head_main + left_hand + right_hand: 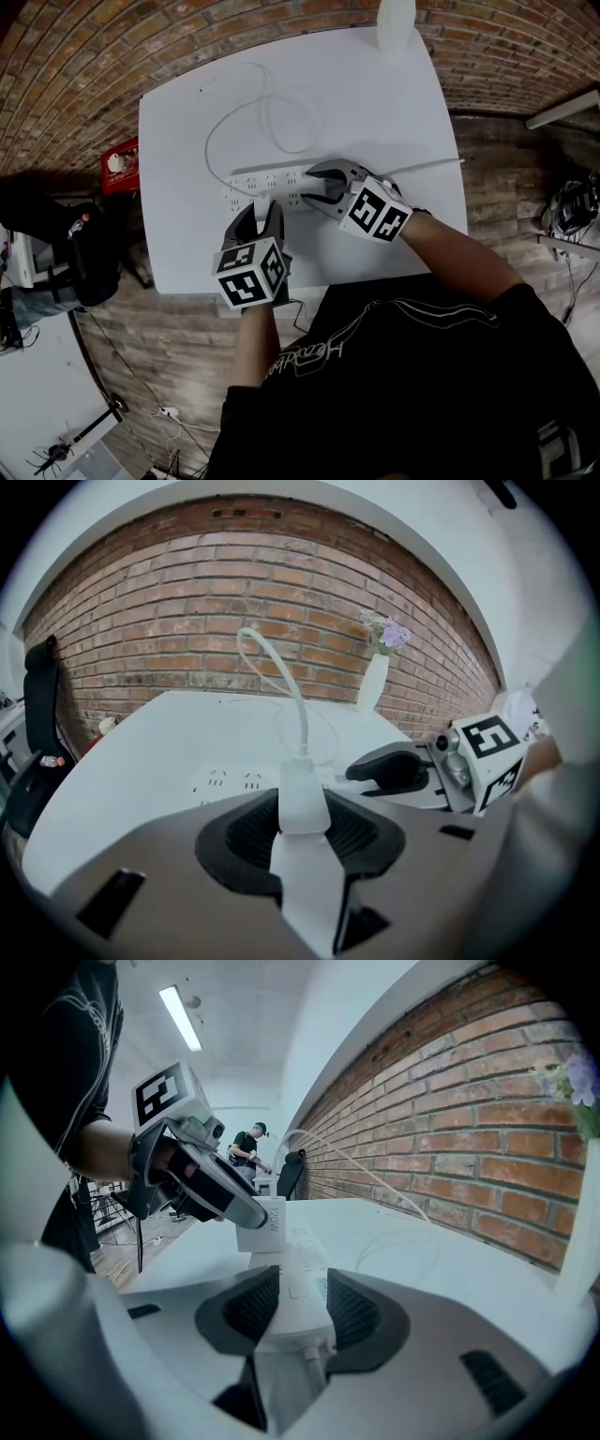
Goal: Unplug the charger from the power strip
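A white table (pixel 187 234) stood against a red brick wall (pixel 187 621), seen from above by a person in a black shirt (pixel 422 375) who held a gripper in each hand. A long white power strip (pixel 258 186) lay flat across the near half of the table.

The left gripper (pixel 262 216) pointed down at the strip from the near side. Its dark ribbed pads were closed narrowly on a small white charger (pixel 302 794), pressing on it from both sides. The charger stood upright on the strip's top face, near the middle of its length. No view showed whether its prongs were still in the socket. A thin white cable (pixel 284 677) rose from the charger's top, arched over, and lay in loose loops on the far part of the table.

The right gripper (pixel 317 185) came in from the right and clamped the right end of the strip, with one pad on each long side, holding it down on the table. The strip's own cord (pixel 309 1363) left that end between the jaws. The two grippers were close together, just apart.

A tall white vase (pixel 373 682) with pale purple flowers (pixel 389 632) stood at the table's far edge by the wall.
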`<state>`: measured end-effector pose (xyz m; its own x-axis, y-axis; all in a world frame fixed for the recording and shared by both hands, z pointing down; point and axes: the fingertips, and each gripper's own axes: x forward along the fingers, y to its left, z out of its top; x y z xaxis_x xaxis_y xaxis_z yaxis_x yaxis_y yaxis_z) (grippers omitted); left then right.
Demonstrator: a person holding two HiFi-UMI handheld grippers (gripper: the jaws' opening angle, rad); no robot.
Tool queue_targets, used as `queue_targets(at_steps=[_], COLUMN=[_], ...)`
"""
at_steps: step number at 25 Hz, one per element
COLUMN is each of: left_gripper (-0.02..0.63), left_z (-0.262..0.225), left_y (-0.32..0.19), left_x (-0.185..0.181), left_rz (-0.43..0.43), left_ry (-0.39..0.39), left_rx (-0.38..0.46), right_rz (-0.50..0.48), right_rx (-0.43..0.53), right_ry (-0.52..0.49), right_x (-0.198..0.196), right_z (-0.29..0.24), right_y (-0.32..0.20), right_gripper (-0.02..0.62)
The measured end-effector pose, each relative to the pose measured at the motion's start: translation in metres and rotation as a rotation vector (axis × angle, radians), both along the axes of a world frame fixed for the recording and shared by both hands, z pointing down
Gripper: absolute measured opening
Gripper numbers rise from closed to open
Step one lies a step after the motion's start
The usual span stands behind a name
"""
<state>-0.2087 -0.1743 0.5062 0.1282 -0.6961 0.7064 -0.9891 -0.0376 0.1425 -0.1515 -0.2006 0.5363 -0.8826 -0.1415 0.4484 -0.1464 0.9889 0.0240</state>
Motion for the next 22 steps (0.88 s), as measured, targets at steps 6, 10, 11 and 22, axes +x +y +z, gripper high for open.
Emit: queue_targets(at_steps=[6,10,11,22], left_gripper=[0.135,0.135,0.135,0.135], left_z=[-0.0032,-0.0036,-0.0032,-0.0067], left_y=[-0.0016,-0.0021,-0.0025,-0.0028], left_x=[0.0048,0.0049,0.0034,0.0035], left_rz=[0.040,0.042,0.033,0.057], left_ry=[-0.143,-0.121,-0.077,-0.118], left_rx=[0.011,0.016,0.014,0.024], right_rz=[0.004,0.002,0.003,0.007], right_rx=[0.007,0.002,0.002,0.004], right_ry=[-0.004,0.000,0.002,-0.006], right_x=[0.0003,0.0002,0.0000,-0.0004], right_z=[0.0002,-0.0017,-0.0026,-0.0028], right_y=[-0.0013,-0.0008,-0.0010,-0.0021], right_gripper=[0.140,0.140,0.140,0.140])
